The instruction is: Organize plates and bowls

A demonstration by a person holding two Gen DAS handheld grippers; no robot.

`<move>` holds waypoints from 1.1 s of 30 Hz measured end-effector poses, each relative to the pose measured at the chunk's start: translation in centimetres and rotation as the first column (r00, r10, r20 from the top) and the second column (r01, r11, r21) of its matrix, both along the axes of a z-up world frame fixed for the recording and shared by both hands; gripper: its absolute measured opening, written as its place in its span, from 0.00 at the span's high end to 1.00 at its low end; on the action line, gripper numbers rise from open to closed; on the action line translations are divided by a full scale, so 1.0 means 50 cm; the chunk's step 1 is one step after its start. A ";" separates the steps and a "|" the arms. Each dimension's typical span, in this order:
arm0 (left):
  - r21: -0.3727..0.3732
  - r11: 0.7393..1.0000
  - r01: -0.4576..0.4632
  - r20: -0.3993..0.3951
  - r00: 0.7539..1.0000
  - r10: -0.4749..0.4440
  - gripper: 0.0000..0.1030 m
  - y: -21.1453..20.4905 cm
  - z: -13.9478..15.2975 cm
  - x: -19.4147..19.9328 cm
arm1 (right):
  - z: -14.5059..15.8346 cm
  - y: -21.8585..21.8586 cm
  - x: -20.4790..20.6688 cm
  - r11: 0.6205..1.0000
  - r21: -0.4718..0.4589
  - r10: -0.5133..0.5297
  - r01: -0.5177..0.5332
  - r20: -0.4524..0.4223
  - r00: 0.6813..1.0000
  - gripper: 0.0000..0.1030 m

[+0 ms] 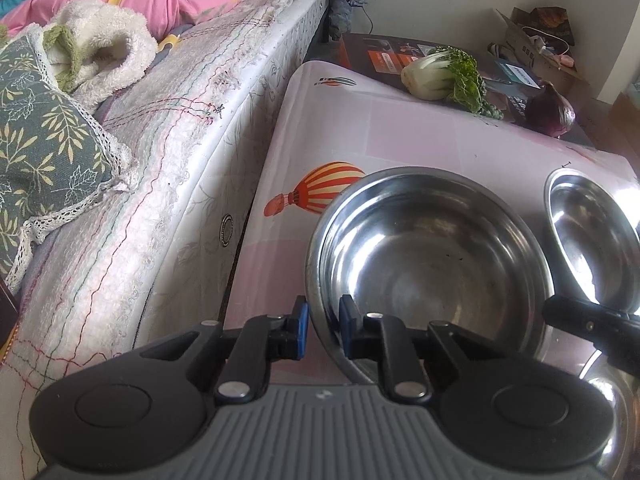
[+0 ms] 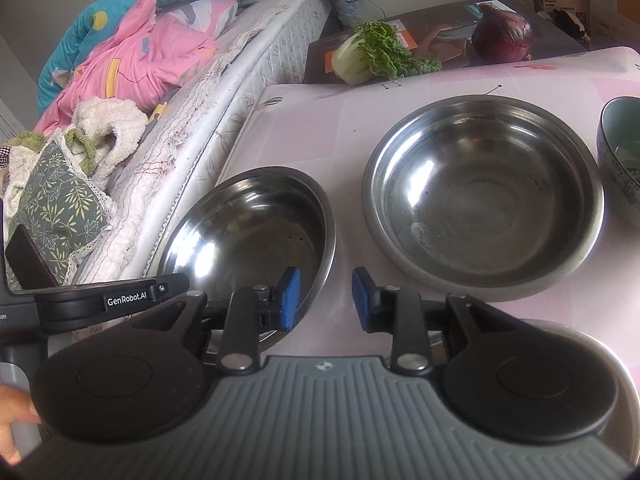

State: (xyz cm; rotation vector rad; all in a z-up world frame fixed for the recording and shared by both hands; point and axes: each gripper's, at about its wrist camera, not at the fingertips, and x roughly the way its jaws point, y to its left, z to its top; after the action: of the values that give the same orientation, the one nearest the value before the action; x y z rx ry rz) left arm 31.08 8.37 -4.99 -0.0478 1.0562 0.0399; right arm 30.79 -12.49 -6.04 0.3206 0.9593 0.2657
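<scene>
Steel bowl (image 1: pixel 432 256) — rim pinched by left hand-held gripper (image 1: pixel 323 330).

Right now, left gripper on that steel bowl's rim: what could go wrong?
1. The left gripper pinches only the near rim of the steel bowl; it may tilt or slip when lifted.
2. The second steel bowl sits close beside; swinging could clip it.
3. The right gripper, open and empty, crowds the bowl.

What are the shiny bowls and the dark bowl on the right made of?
The shiny bowls look like polished steel: grey, mirror-like, with bright window glints. The dark bowl seems to be glazed ceramic, with thick walls and a printed pattern, though only part of it shows.
</scene>
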 end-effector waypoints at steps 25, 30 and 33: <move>-0.016 1.000 0.000 0.003 1.000 0.000 0.58 0.020 0.012 -0.014 | -0.001 0.030 -0.015 0.990 -0.071 0.126 -0.124 0.023 0.992 0.81; -0.018 1.000 -0.007 -0.007 1.000 0.007 0.78 0.008 0.005 -0.007 | 0.002 0.029 -0.015 0.989 -0.084 0.126 -0.122 0.037 0.991 0.86; -0.016 1.000 0.010 0.007 1.000 -0.010 0.78 0.001 0.009 -0.019 | 0.007 0.026 -0.014 0.989 -0.096 0.121 -0.115 0.053 0.991 0.86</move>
State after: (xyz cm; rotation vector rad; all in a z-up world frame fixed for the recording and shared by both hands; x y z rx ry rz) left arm 30.12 8.43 -4.52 -0.0574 1.0503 0.0222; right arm 30.10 -11.21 -5.71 0.1702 0.9313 0.3360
